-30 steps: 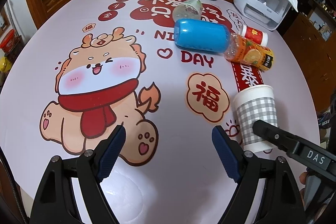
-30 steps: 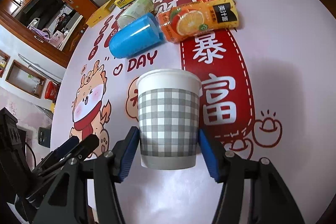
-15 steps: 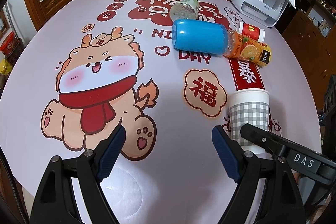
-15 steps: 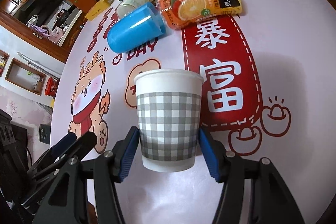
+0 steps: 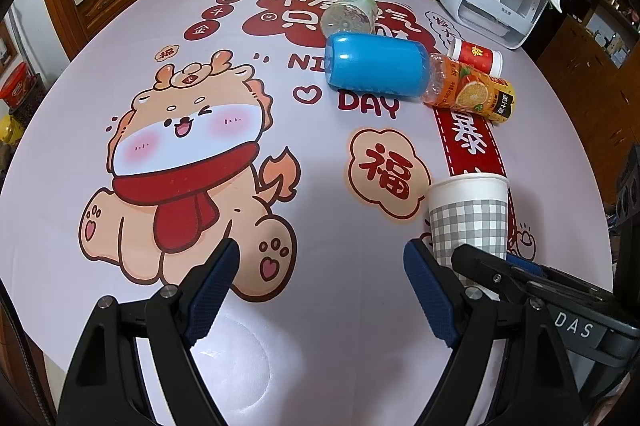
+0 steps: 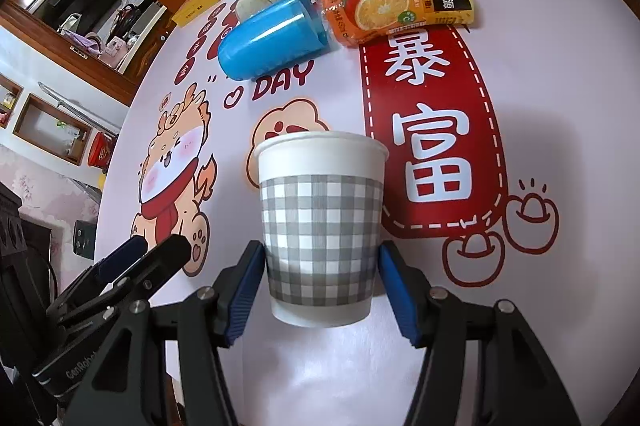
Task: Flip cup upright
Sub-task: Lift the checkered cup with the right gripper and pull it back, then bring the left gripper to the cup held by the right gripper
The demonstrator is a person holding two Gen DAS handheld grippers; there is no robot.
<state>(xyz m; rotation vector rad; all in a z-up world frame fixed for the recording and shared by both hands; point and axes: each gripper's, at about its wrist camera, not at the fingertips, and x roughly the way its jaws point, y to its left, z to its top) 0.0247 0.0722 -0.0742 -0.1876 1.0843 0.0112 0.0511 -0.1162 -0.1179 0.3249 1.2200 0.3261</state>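
one checked cup [image 6: 322, 226] in right tongs [image 6: 322, 276]

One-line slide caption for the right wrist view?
Right gripper brackets the upright checked paper cup on the printed tablecloth; blue cup lies on its side behind.

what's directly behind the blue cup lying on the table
A clear plastic bottle lies just behind the blue cup; its far end is hidden by the cup in the right wrist view.
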